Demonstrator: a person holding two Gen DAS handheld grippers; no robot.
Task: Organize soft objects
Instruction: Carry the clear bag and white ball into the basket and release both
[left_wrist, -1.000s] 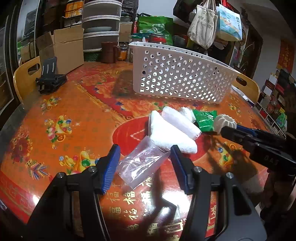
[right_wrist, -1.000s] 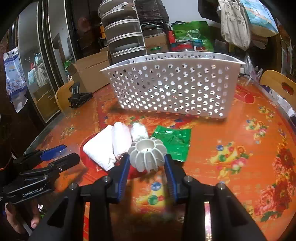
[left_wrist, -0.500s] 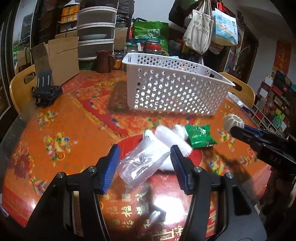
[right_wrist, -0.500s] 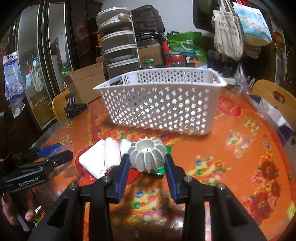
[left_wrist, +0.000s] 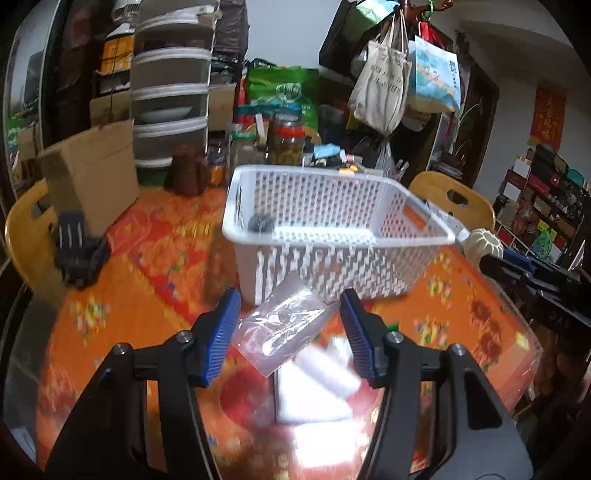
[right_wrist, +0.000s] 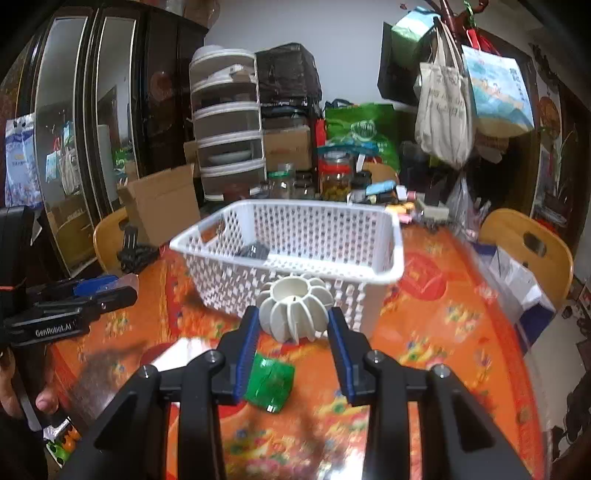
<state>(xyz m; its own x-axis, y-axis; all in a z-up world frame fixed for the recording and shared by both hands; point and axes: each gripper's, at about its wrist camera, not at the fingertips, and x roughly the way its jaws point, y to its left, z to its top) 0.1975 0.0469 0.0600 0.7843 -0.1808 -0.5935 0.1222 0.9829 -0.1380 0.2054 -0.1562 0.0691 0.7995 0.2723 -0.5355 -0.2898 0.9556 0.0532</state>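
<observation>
- Holding a clear plastic bag (left_wrist: 286, 334) is what the left claw (left_wrist: 290, 334) is doing, pinching it between the blue pads, up off the table and right in front of the basket.
- The right claw (right_wrist: 291, 334) is gripping a white ribbed ball (right_wrist: 294, 309) between its pads, hovering just short of the basket's near wall.
- The white basket (right_wrist: 391, 236) is sitting on the orange flowery tablecloth (right_wrist: 443, 332), with one small dark thing (right_wrist: 255, 252) lying inside near the left corner. Too blurry to say what it is.
- White rolled cloths (left_wrist: 314, 387) are lying on the table under the left claw, and a green packet (right_wrist: 269, 382) is lying under the right one.
- A cardboard box (left_wrist: 92, 177), a black clip-like thing (left_wrist: 75, 251) and some jars (right_wrist: 334, 177) are sitting around the far side.
</observation>
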